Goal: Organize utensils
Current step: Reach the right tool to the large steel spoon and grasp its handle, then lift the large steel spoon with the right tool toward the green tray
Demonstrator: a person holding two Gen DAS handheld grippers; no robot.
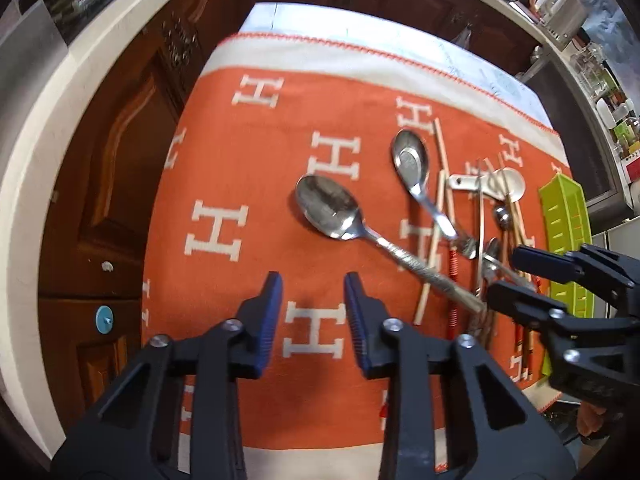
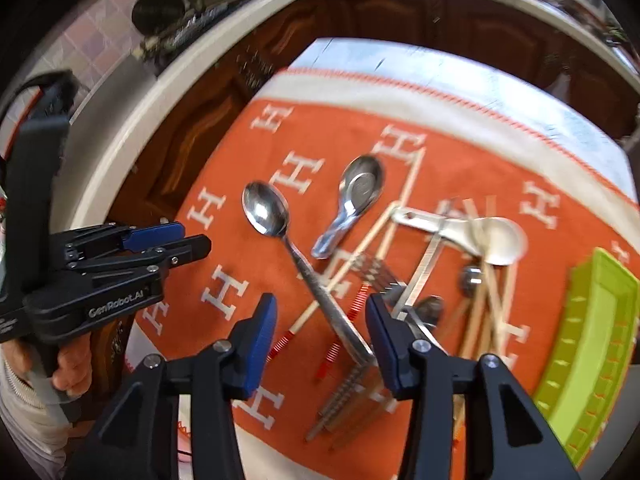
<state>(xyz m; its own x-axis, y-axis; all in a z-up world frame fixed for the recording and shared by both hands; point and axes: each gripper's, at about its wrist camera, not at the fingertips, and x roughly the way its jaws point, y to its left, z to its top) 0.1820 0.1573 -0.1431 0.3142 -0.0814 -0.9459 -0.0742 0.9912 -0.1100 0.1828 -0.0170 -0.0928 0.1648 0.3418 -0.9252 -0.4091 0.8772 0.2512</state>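
Utensils lie in a loose heap on an orange cloth (image 1: 248, 152) with white H marks. A large steel spoon (image 1: 328, 208) (image 2: 266, 208) lies at the heap's left, its handle slanting under the other pieces. Beside it are a short steel soup spoon (image 1: 410, 158) (image 2: 360, 184), a white ceramic spoon (image 1: 508, 186) (image 2: 500, 240), wooden chopsticks (image 1: 440, 200) and forks (image 2: 380, 276). My left gripper (image 1: 313, 284) (image 2: 192, 240) hangs open over bare cloth left of the heap, with nothing between its fingers. My right gripper (image 2: 320, 304) (image 1: 506, 274) stands open above the large spoon's handle, its pads clear of it.
A lime green slotted tray (image 1: 564, 240) (image 2: 592, 336) sits at the cloth's right edge. Dark wooden cabinet doors (image 1: 120, 184) and a pale countertop (image 1: 36, 148) lie beyond the table. A hand (image 2: 72, 364) grips the left gripper's handle.
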